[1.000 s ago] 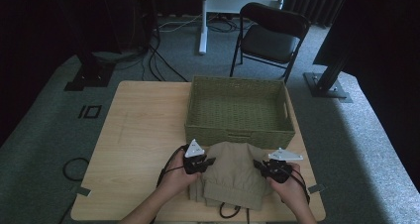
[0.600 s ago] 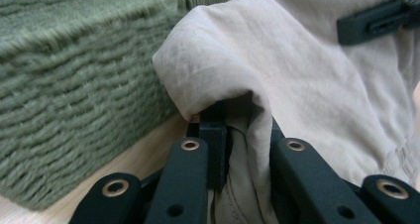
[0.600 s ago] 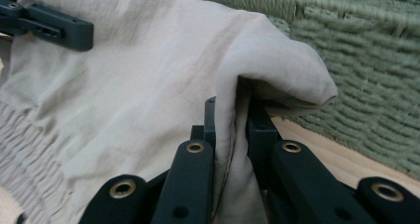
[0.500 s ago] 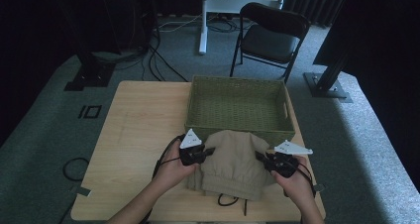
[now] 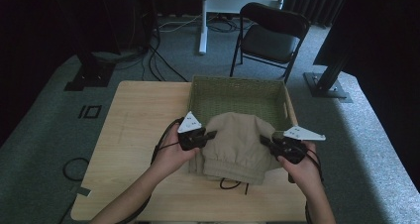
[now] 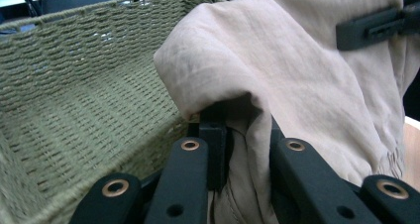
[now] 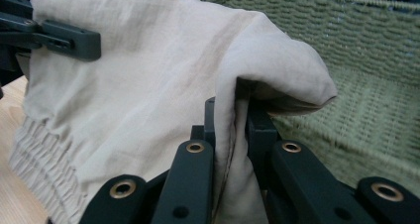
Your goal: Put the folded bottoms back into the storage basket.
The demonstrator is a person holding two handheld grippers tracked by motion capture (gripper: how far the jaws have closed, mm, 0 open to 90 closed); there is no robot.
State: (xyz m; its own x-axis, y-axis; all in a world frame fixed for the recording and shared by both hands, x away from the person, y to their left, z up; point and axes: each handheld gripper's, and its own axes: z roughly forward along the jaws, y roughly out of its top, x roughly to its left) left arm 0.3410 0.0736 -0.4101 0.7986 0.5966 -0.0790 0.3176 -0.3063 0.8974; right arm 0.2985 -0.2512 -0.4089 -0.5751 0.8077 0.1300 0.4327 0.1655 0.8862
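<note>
both tool views show jaws pinching the beige garment (image 6: 297, 75); high view shows its drawstring (image 5: 232, 185).

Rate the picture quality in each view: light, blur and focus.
High view: dim, room edges almost black, though the beige garment and basket read clearly. Left gripper view: brighter; near fabric soft, basket weave fairly sharp. Right gripper view: even light, cloth weave crisp, black jaws at the bottom slightly soft.
</note>
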